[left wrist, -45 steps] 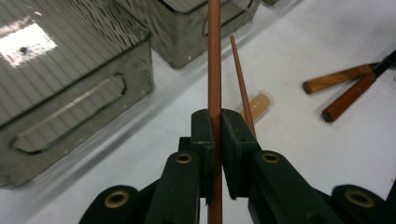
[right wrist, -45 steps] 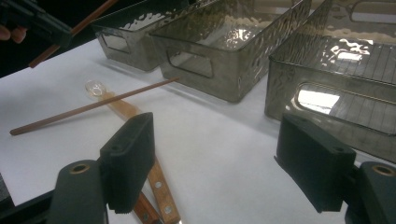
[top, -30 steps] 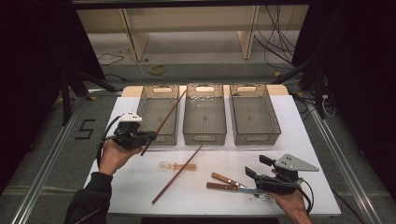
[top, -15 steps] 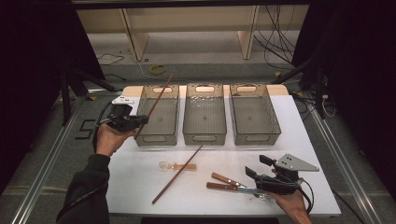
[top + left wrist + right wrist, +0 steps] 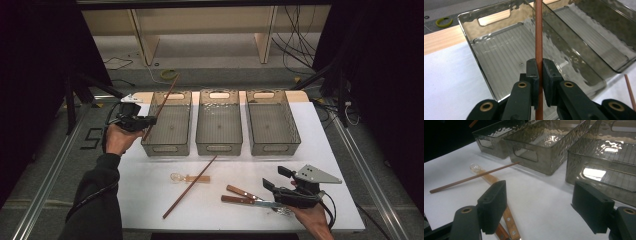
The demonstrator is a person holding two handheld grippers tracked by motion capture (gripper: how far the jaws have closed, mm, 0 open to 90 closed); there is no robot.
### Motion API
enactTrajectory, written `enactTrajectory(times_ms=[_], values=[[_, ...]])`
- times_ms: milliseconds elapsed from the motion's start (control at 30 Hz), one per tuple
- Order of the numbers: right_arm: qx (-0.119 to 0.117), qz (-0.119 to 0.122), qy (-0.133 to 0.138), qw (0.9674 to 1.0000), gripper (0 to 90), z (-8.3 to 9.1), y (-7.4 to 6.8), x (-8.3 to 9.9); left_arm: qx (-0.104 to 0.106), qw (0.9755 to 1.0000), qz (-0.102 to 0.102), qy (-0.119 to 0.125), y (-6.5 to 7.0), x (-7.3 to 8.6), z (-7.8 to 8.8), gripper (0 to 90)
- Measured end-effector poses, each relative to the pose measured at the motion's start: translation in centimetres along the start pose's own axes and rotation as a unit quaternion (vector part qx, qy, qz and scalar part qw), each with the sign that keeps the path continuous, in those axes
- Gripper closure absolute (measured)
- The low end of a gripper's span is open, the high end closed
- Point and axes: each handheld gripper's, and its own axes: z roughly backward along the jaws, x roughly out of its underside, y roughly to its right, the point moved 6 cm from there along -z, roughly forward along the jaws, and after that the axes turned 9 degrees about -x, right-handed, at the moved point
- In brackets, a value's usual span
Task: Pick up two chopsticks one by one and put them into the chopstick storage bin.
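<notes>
**At the left bin, a chopstick in the jaws**

Above the left bin [image 5: 167, 125], the left gripper [image 5: 141, 121] is clamped on a brown chopstick [image 5: 161, 106] — the stick slants up and away over the bin's near-left corner. In the left gripper view the two black pads press the chopstick [image 5: 538, 37] from both sides, and the ribbed floor of the bin [image 5: 506, 50] lies beneath it.

On the white table [image 5: 140, 190] a second chopstick [image 5: 190, 186] lies slantwise across a clear spoon with a wooden handle [image 5: 190, 178]. Two wooden-handled knives [image 5: 240, 195] rest just beside the right gripper [image 5: 274, 180] — its jaws stand wide apart, holding nothing. The middle bin [image 5: 219, 125] and right bin [image 5: 271, 122] stand alongside.
</notes>
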Motion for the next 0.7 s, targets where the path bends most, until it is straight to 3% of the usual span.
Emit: enactTrajectory(times_ms=[500,700], values=[[-0.002,-0.001,0.0,1.0,28.7,0.0,0.0,0.0,-0.011,0.9994,0.024,-0.024,-1.0,0.8,-2.2,83.5],[-0.004,0.001,0.0,1.0,28.7,0.0,0.0,0.0,-0.016,0.9989,0.023,-0.038,-1.2,1.3,-2.9,83.4]])
